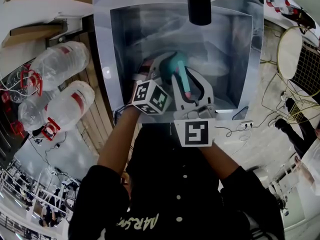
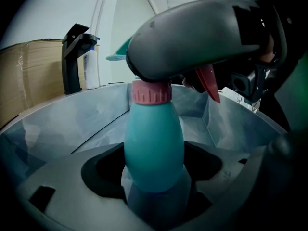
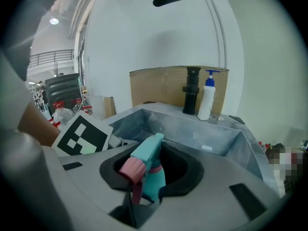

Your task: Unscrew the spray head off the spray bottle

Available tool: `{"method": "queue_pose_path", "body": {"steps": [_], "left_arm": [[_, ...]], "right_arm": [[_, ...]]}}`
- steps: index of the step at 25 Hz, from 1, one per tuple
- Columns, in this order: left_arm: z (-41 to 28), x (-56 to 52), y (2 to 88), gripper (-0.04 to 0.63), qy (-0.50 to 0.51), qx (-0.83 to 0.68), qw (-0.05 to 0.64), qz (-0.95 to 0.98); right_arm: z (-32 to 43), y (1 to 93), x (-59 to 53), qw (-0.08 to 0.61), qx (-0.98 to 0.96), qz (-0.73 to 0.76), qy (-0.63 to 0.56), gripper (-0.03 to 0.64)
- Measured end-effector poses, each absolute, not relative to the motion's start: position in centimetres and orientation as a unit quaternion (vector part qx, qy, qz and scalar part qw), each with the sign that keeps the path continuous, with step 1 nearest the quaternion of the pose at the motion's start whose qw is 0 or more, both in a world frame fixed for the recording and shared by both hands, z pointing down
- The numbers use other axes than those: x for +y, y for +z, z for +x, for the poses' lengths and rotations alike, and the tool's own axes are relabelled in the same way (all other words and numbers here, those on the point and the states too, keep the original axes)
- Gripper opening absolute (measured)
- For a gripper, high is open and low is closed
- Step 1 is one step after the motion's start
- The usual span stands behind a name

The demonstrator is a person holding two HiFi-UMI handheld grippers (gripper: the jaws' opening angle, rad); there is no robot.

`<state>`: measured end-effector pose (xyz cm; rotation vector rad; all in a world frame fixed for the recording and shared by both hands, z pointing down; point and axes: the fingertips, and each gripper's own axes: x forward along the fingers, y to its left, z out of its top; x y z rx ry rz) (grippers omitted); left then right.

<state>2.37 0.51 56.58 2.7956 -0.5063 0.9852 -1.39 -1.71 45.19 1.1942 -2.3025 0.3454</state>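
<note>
My right claw (image 3: 150,174) is clenched on the spray head (image 3: 147,153), which lies lengthwise between the jaws with its pink nozzle pointing back towards me and the trigger hanging below. My left claw (image 2: 154,182) is clamped on the belly of the spray bottle (image 2: 154,143), lower down, over the steel sink (image 1: 240,59). Whether the bottle's base rests on the sink floor I cannot tell, as my own jaws hide it.

What matters for the next move is the axis. The bottle stands upright, the ribbed pink collar (image 2: 151,91) sits just above the left claw's hold and right under the right claw, and the head lies crosswise on top. I judge the turn must go round that upright line – the right claw swings the head, the left keeps the body from following. The two claws are close together, so there is little room before they touch
</note>
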Motion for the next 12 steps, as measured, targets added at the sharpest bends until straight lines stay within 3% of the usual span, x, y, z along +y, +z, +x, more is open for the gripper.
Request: {"method": "queue_pose_path", "body": {"steps": [12], "left_arm": [[2.37,0.53,56.49,0.387,0.319,-0.138,0.063,0.935]], "right_arm": [[-2.21,45.14,-1.04,0.257,-0.934,0.236,0.078,0.117]]}}
